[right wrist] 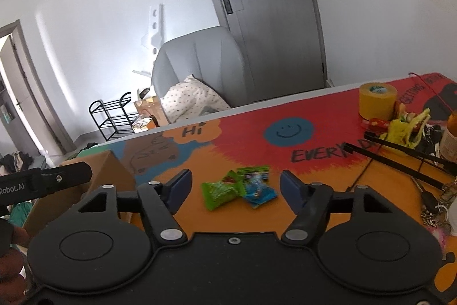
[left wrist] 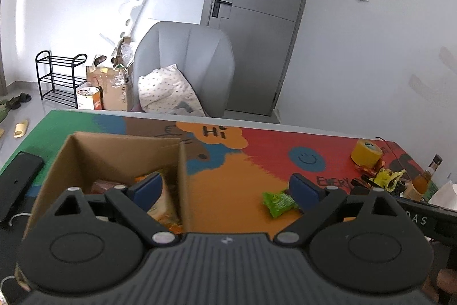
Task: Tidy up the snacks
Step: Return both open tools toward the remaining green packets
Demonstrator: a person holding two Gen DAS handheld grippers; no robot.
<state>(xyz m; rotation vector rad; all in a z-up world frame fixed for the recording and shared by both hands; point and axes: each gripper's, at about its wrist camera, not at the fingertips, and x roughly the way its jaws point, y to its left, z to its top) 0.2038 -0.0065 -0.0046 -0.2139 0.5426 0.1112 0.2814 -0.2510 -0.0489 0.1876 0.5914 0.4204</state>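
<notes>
A cardboard box (left wrist: 120, 159) stands on the colourful table and holds several snack packets (left wrist: 162, 202). My left gripper (left wrist: 225, 187) is open and empty, its left finger over the box, its right finger near a green snack packet (left wrist: 278, 202) on the table. My right gripper (right wrist: 234, 187) is open and empty above the table, with a green packet (right wrist: 221, 192) and a blue-green packet (right wrist: 257, 186) lying between and just beyond its fingers. The box corner (right wrist: 105, 170) shows at the left of the right wrist view.
A yellow tape roll (right wrist: 377, 100), crumpled yellow wrappers (right wrist: 405, 127), a bottle (left wrist: 425, 179), black tongs (right wrist: 400, 159) and keys (right wrist: 437, 205) lie on the right. A black phone (left wrist: 17, 185) lies left of the box. A grey chair (left wrist: 185, 67) stands behind the table.
</notes>
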